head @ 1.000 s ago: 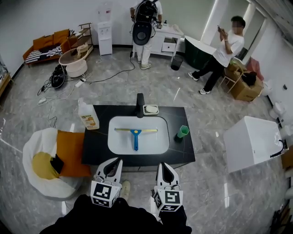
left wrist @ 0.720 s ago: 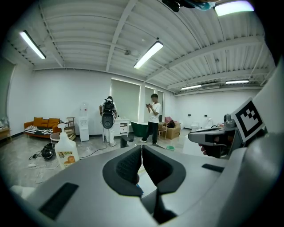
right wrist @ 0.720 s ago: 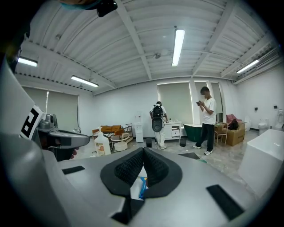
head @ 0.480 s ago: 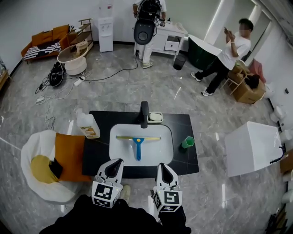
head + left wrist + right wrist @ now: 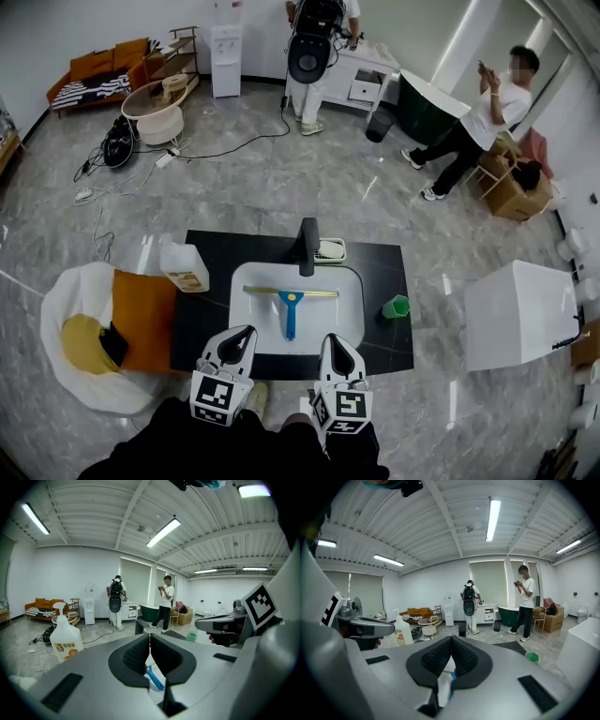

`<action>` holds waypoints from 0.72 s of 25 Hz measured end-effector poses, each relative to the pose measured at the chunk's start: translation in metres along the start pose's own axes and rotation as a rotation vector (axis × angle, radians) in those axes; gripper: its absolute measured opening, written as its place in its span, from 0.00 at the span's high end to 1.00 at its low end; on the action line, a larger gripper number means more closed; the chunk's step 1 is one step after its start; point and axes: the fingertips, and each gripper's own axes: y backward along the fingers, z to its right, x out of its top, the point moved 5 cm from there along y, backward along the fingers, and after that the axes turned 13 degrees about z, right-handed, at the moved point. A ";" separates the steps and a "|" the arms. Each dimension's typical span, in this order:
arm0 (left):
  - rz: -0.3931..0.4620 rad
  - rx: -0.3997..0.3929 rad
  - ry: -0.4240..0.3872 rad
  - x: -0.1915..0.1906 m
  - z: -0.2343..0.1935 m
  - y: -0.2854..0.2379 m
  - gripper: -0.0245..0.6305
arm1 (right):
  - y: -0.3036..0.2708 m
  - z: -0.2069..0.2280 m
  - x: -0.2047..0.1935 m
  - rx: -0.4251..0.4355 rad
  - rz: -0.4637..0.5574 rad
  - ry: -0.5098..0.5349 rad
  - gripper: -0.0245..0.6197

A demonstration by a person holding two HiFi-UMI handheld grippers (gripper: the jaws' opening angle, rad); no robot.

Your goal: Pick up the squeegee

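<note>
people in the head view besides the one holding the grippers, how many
2. One person with a backpack stands at the white cabinet, top centre; one person in a white shirt stands at top right. Others could be outside the frame.

Left gripper view: the left tongs [image 5: 149,637] fill the lower frame and cover most of the squeegee [image 5: 155,678]. I see only a stub of its blue handle under them.

Right gripper view: the right tongs [image 5: 451,640] leave me just a blue sliver of it.

Head view: the tap [image 5: 308,246] hides part of the soap dish [image 5: 334,249]. The bottle [image 5: 183,267] label is too small to read. My hands are hidden under the marker cubes [image 5: 214,397], and my torso [image 5: 234,450] is cut off by the bottom edge.
</note>
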 end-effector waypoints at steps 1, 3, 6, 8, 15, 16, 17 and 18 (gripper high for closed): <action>-0.005 0.005 0.004 -0.002 -0.003 -0.002 0.92 | -0.004 0.001 -0.002 0.002 -0.006 0.001 0.94; -0.015 0.016 0.009 -0.006 -0.008 -0.008 0.92 | -0.013 0.004 -0.007 0.007 -0.018 0.001 0.94; -0.035 0.039 0.021 -0.013 -0.014 -0.017 0.92 | -0.028 0.008 -0.014 0.023 -0.038 -0.012 0.94; -0.048 0.063 0.029 -0.021 -0.017 -0.025 0.92 | -0.039 0.012 -0.022 0.046 -0.055 -0.020 0.94; -0.113 0.165 0.051 -0.061 -0.027 -0.060 0.92 | -0.087 0.036 -0.071 0.136 -0.147 -0.069 0.94; -0.126 0.180 0.053 -0.066 -0.029 -0.065 0.92 | -0.095 0.038 -0.079 0.146 -0.165 -0.080 0.94; -0.138 0.194 0.055 -0.072 -0.032 -0.071 0.92 | -0.102 0.040 -0.087 0.156 -0.183 -0.089 0.94; -0.149 0.208 0.059 -0.078 -0.035 -0.076 0.92 | -0.109 0.043 -0.095 0.166 -0.201 -0.096 0.94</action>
